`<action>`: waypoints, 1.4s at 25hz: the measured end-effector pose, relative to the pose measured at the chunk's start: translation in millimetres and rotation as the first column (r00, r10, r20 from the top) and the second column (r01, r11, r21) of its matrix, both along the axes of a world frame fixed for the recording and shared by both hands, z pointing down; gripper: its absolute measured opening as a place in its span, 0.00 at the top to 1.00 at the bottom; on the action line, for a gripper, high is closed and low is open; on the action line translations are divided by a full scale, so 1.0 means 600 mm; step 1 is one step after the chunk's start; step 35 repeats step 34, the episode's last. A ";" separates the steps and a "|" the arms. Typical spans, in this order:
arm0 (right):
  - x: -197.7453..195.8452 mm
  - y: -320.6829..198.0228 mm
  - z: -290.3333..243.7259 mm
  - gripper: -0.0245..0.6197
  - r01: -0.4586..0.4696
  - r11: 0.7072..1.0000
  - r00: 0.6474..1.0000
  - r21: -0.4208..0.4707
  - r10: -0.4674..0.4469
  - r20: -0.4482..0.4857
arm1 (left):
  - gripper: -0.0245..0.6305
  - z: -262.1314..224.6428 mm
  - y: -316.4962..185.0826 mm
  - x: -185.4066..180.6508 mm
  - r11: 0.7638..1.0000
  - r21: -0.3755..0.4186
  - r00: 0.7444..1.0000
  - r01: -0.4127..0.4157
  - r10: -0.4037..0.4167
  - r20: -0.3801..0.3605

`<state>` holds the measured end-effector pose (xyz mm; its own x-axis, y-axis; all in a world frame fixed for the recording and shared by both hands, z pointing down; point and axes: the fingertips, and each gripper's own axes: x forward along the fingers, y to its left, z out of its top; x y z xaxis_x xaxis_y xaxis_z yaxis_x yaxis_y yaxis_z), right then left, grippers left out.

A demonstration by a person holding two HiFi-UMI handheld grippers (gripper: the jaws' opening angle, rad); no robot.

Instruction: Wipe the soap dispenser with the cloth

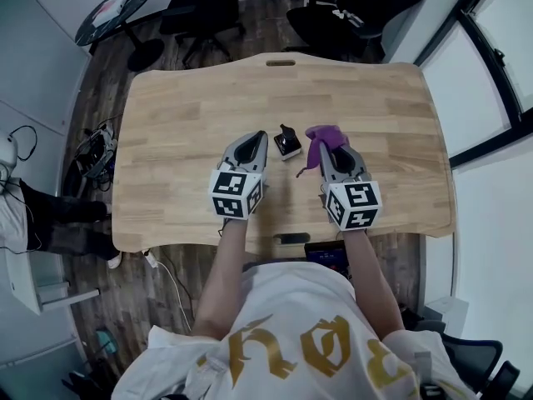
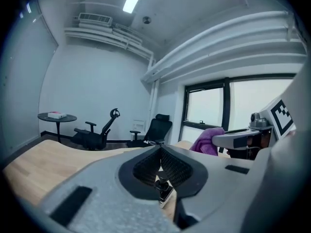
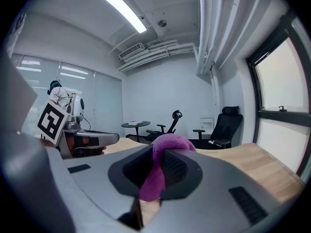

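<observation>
A small dark soap dispenser (image 1: 287, 143) stands on the wooden table (image 1: 183, 115), between my two grippers. My left gripper (image 1: 259, 142) hovers just left of it, shut with nothing in its jaws. In the left gripper view, the dispenser (image 2: 164, 189) shows low down through the gap under the closed pads (image 2: 146, 166). My right gripper (image 1: 326, 147) is just right of the dispenser, shut on a purple cloth (image 1: 320, 137). The cloth (image 3: 163, 166) bunches over the fingertips and hangs down between them. The cloth (image 2: 209, 141) also shows at the right of the left gripper view.
Black office chairs (image 1: 204, 11) and a round side table (image 1: 112, 11) stand beyond the table's far edge. Windows (image 1: 491, 73) run along the right. A small dark object (image 1: 291, 238) sits at the table's near edge, by the person's body. Cables (image 1: 96, 152) lie on the floor at left.
</observation>
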<state>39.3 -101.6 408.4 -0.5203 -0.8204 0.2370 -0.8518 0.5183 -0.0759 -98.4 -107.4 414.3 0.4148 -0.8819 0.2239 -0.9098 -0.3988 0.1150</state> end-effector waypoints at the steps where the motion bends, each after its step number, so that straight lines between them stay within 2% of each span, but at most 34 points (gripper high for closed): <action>1: -0.001 0.006 -0.004 0.90 0.000 1.000 1.000 0.009 0.000 -0.006 | 0.95 -0.003 0.004 0.002 1.000 0.003 1.000 -0.002 0.002 0.002; 9: 0.000 0.037 -0.017 0.90 -0.038 0.997 0.999 0.066 0.040 -0.029 | 0.95 -0.011 0.031 0.021 1.000 0.011 0.999 -0.029 0.029 0.022; 12: 0.007 0.037 -0.015 0.90 -0.052 0.997 0.998 0.063 0.054 -0.028 | 0.95 -0.006 0.034 0.017 1.000 0.008 1.000 -0.013 0.012 0.025; 19: 0.024 0.042 -0.024 0.90 -0.084 0.994 0.996 0.067 0.086 -0.022 | 0.95 -0.004 0.046 0.017 0.999 -0.021 0.998 -0.034 0.034 -0.044; 28: 0.039 0.051 -0.021 0.90 -0.090 0.994 0.996 0.062 0.091 -0.013 | 0.95 -0.009 0.052 0.024 0.999 -0.007 0.999 -0.034 0.034 0.021; 35: 0.056 0.057 -0.036 0.90 -0.085 0.993 0.996 0.079 0.086 -0.013 | 0.95 -0.020 0.053 0.047 0.999 -0.005 0.999 -0.050 0.050 0.007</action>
